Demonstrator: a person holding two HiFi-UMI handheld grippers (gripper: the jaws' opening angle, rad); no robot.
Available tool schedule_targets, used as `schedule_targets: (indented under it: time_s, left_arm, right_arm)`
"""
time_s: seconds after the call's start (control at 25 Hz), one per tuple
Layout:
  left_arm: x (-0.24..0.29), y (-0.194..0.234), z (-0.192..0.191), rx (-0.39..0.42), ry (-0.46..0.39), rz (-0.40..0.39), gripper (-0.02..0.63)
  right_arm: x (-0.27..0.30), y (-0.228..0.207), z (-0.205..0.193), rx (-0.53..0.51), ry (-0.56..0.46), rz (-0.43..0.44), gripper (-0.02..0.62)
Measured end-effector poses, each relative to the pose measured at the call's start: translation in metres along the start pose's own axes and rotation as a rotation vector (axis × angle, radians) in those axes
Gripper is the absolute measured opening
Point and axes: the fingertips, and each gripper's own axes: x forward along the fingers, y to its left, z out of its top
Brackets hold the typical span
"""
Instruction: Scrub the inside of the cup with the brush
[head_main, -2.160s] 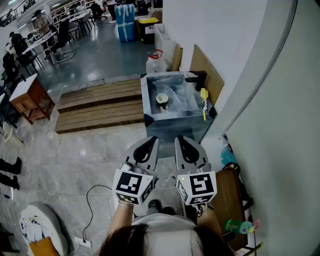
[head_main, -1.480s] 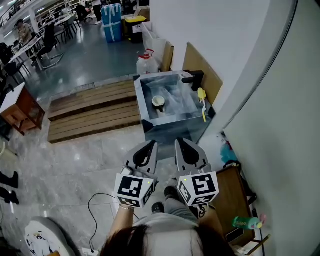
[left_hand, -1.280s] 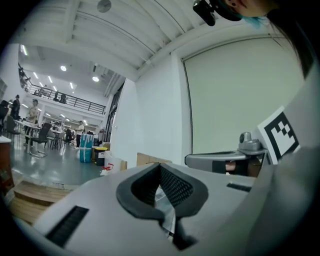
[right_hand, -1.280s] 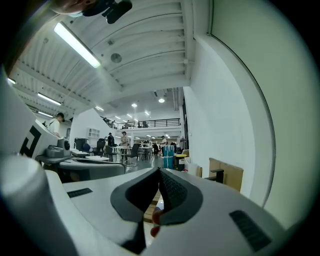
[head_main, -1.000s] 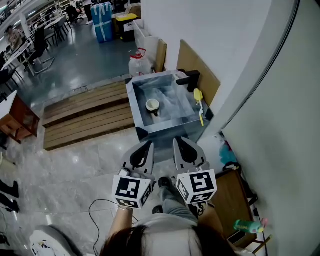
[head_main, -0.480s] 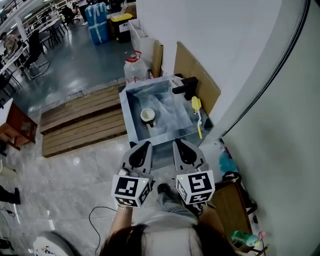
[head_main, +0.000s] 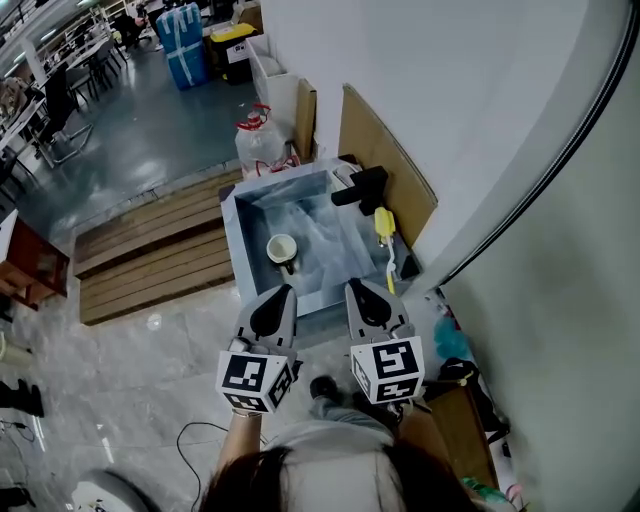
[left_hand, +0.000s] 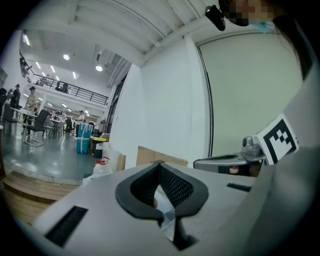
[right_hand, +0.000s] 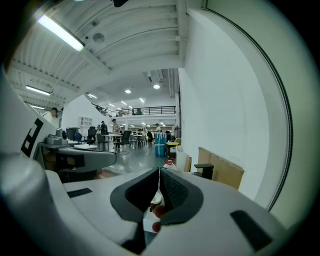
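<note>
Brush (head_main: 385, 232) lies along the right rim of the sink (head_main: 280, 181), with its yellow head at the far end and its handle pointing back toward you. It is ahead and slightly right of your right gripper (head_main: 362, 298), which is the nearer one. The cup (head_main: 281, 249) sits inside the sink by the left wall, nearly straight ahead of your left gripper (head_main: 276, 305). Both grippers have their jaws pressed together on nothing, short of brush and cup.

Open-plan office hall, desks (left_hand: 17, 114), chairs (left_hand: 39, 123), mezzanine railing (left_hand: 75, 90), steel sink (head_main: 231, 236) beside pallets (head_main: 150, 252)
</note>
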Motion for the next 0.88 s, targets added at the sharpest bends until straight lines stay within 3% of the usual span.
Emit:
schedule_targets:
  time_s: [0.48, 0.88]
  left_arm:
    - [0.044, 0.032, -0.029, -0.041, 0.077, 0.039, 0.009]
    - [0.071, 0.057, -0.041, -0.051, 0.127, -0.017, 0.011]
  right_arm:
    - [0.046, -0.048, -0.027, 0.01, 0.081, -0.015, 0.028]
    - [0.076, -0.08, -0.055, 0.006, 0.17, -0.102, 0.041]
